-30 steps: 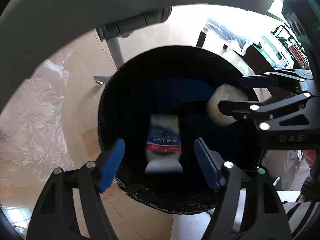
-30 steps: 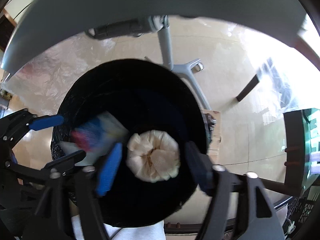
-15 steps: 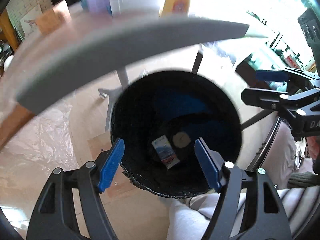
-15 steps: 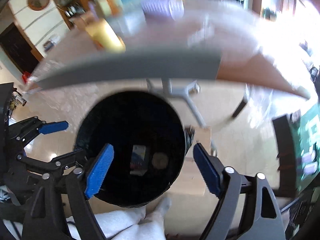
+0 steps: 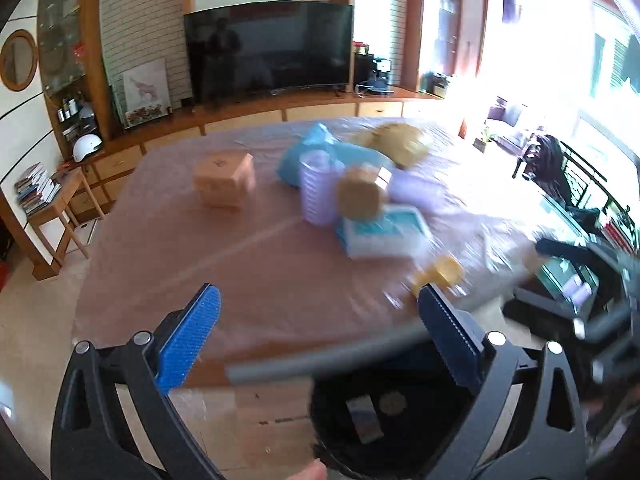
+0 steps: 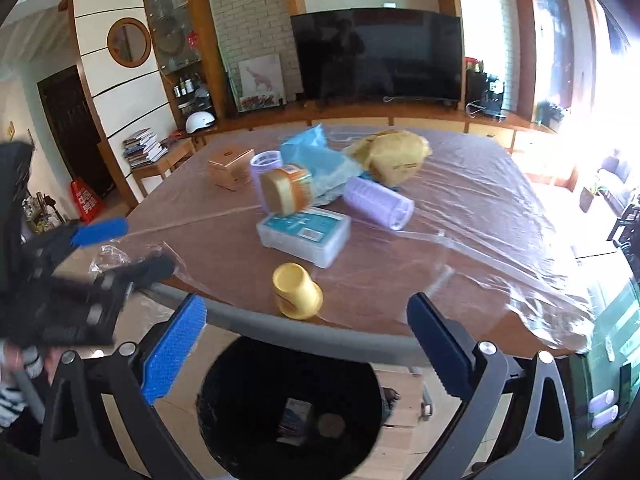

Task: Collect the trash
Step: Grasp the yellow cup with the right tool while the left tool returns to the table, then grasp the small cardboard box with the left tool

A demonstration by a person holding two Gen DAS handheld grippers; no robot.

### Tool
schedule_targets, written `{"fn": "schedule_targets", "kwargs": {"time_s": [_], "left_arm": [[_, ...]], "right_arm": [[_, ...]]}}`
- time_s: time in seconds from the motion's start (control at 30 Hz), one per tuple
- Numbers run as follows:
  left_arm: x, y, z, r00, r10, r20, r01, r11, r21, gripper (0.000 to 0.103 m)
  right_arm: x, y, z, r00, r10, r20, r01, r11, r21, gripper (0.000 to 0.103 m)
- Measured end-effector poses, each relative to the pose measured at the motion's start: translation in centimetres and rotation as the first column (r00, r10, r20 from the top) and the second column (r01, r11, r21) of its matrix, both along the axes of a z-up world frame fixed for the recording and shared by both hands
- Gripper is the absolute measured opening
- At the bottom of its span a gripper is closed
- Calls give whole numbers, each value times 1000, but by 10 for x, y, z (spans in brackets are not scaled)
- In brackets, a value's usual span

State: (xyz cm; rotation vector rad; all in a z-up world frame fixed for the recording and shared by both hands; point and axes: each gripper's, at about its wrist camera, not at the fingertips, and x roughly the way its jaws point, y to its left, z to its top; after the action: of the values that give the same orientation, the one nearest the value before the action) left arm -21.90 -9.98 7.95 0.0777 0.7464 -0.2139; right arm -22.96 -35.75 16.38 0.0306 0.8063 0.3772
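A black trash bin (image 6: 240, 420) stands on the floor below the table's near edge; it also shows in the left wrist view (image 5: 400, 436). A small packet (image 6: 296, 416) and a round wad (image 6: 331, 424) lie at its bottom. My left gripper (image 5: 320, 344) is open and empty, raised above the bin. My right gripper (image 6: 308, 352) is open and empty, also above the bin. On the table lie a yellow cup (image 6: 297, 290), a clear plastic box (image 6: 304, 236), an orange jar (image 6: 286, 189), a purple cup (image 6: 378, 203), a blue bag (image 6: 316, 160) and a yellow bag (image 6: 394, 154).
The table (image 6: 460, 240) is covered with clear plastic film and has a grey padded edge (image 6: 280, 328). A tan box (image 6: 230, 168) sits at its far left. A TV (image 6: 376, 58) on a low cabinet stands behind. A side table (image 5: 60, 204) stands at left.
Both grippers let the packet and the wad drop into the bin, then rose and tilted up from facing into the bin to facing across the table top.
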Motion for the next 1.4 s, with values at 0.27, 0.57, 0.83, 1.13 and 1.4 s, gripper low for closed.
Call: {"fn": "schedule_targets", "kwargs": {"time_s": [0.27, 0.57, 0.83, 1.13, 1.4], "left_arm": [[87, 39, -4, 999, 42, -11, -42, 998, 50, 100], [153, 61, -28, 998, 21, -59, -15, 995, 98, 100], [184, 68, -43, 992, 59, -114, -53, 997, 48, 100], [202, 64, -52, 990, 58, -126, -49, 996, 70, 100], [210, 58, -53, 990, 32, -137, -20, 996, 84, 66]], "right_arm": [[16, 34, -20, 999, -22, -23, 21, 997, -69, 89], [29, 39, -40, 987, -138, -79, 131, 988, -85, 72], [39, 51, -51, 991, -99, -95, 87, 989, -119, 51], [47, 53, -58, 992, -70, -105, 58, 991, -117, 33], [53, 44, -52, 993, -43, -107, 36, 997, -61, 29]]}}
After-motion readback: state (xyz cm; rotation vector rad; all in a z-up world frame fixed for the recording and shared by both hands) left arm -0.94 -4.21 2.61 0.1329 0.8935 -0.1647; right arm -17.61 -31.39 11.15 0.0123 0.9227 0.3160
